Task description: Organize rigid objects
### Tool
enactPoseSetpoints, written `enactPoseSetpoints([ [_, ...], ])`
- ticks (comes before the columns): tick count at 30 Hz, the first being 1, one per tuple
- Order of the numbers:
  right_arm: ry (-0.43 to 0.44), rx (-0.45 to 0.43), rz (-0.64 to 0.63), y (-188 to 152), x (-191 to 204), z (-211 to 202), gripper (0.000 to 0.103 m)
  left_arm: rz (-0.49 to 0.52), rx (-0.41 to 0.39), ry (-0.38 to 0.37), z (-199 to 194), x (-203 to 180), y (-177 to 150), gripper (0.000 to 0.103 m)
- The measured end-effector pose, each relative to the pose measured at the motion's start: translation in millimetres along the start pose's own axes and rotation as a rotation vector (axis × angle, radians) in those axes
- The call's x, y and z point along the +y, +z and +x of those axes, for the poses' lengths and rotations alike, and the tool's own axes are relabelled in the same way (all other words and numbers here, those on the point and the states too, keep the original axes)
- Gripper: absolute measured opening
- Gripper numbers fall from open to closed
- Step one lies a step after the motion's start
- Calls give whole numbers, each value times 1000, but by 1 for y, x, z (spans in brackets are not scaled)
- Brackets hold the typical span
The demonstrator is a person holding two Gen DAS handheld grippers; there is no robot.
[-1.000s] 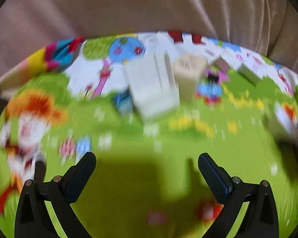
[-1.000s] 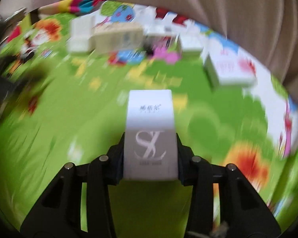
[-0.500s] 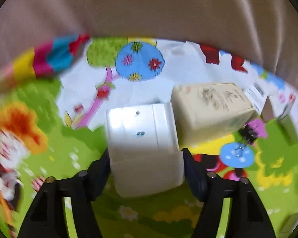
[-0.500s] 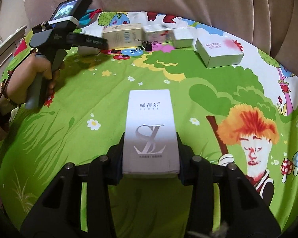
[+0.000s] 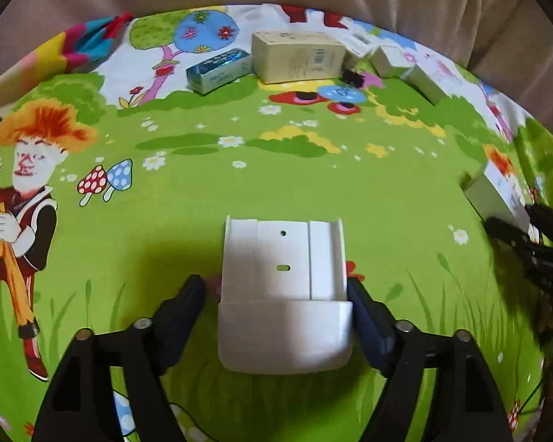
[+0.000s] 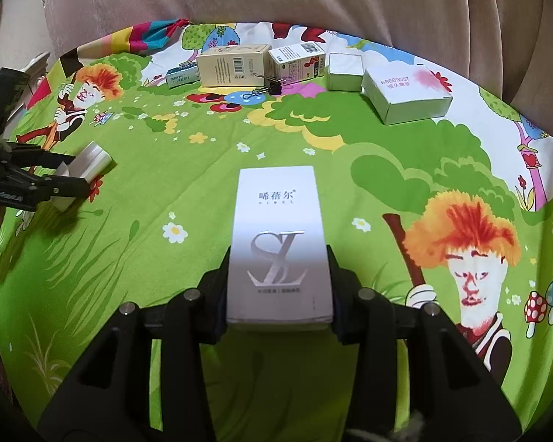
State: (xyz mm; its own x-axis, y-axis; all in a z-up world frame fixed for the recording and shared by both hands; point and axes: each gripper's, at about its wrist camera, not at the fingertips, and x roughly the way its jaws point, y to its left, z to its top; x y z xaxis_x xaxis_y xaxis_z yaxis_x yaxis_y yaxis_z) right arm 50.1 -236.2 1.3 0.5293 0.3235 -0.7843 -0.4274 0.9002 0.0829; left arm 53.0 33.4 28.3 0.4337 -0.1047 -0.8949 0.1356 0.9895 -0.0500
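a: so where's everything sitting? the left gripper (image 5: 276, 291) has the white plastic holder (image 5: 284, 294) between its fingers, but its jaws are opening. there's a gap on the left side and only the right finger looks to be touching it, so the holder looks set down on the cartoon sheet (image 5: 313, 184), well apart from the rest.

b: yeah, reads like a release to me. the right gripper (image 6: 278, 287) is clamped on the white box (image 6: 278, 246) with the silver logo, both fingers pressed on its long sides near the back end, so it sticks out forward and is easy to aim.

a: and the back row? tan box (image 6: 232, 64), barcode box (image 6: 296, 60), small white box (image 6: 344, 72), flat white box (image 6: 405, 95), blue box (image 6: 180, 76) on the left end.

b: lined up along the far edge, so i'd guess the held box goes up there too. binder clip (image 6: 267, 86) lies just in front of the row.
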Motion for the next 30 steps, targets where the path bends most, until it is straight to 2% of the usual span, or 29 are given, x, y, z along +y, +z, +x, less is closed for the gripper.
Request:
enactPoseSetpoints([
  [2,0,1,-2,0,0,0,49,-12,-26,5,-3,-4,-7,87],
  [5,-5,4,-14,0,3,1,57,39,-62,66,-6,-17,-23,91],
  [7,-30,8,-15,0,3,2,61,44,-103,100,-1,-18,-27,103],
  [9,-31,10,-3,1,1,2,65,-20,-148,66,2,-5,-32,103],
  [15,-48,18,7,6,3,9,75,-49,-156,100,6,-4,-28,102],
  [24,-65,19,19,8,4,10,76,-51,-164,106,6,-9,-30,100],
  [26,-64,18,17,8,4,10,75,-45,-170,102,5,-10,-31,96],
  [28,-60,9,8,8,6,9,58,-36,-185,99,2,-11,-32,83],
  [29,-66,0,2,8,7,7,45,-26,-198,92,-1,-13,-34,66],
  [30,-79,-1,-6,8,9,7,45,-19,-201,100,-2,-14,-35,64],
])
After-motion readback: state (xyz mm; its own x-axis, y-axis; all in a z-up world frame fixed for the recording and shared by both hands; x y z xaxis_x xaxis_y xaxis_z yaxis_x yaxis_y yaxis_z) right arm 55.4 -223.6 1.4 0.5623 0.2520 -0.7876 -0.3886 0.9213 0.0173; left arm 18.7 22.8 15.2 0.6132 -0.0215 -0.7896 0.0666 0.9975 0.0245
